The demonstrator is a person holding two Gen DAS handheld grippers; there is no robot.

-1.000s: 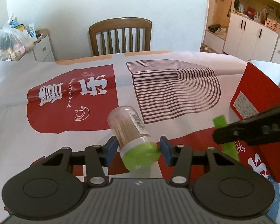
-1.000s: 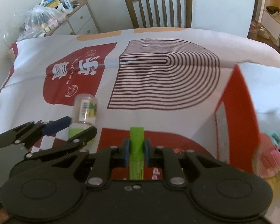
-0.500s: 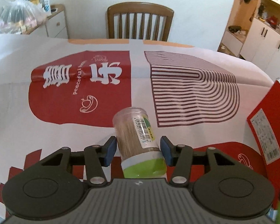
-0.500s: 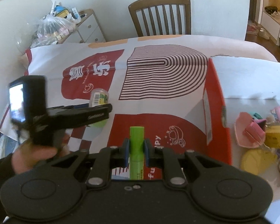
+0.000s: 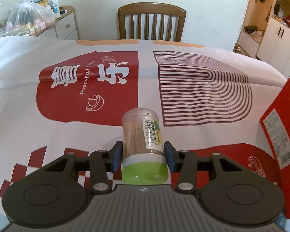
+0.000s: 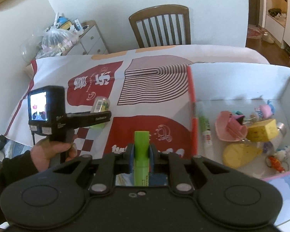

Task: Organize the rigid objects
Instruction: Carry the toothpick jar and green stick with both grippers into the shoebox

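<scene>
A clear toothpick jar [image 5: 139, 127] with a green cap lies on the tablecloth, cap end toward the left wrist camera. My left gripper [image 5: 143, 154] straddles it just above the cap. Its jaws are closing and both blue pads [image 5: 117, 154] touch the jar's sides. In the right wrist view the same jar [image 6: 101, 104] shows past the left gripper [image 6: 104, 116], which a hand holds. My right gripper [image 6: 141, 150] is shut on a green marker [image 6: 142, 139], held off the table just left of the red box's wall [image 6: 192, 106].
The open red box [image 5: 276, 127] stands at the table's right. Its white floor holds a pink heart dish [image 6: 230, 127], yellow blocks [image 6: 261, 131], a white and green tube [image 6: 205, 129] and small trinkets. A wooden chair [image 5: 151, 22] stands at the far edge, a drawer unit [image 6: 90, 38] beyond on the left.
My right gripper rose and moved right with the marker, bringing the box's inside into view. The left gripper rolled level over the jar and its pads closed in to the jar's sides.
</scene>
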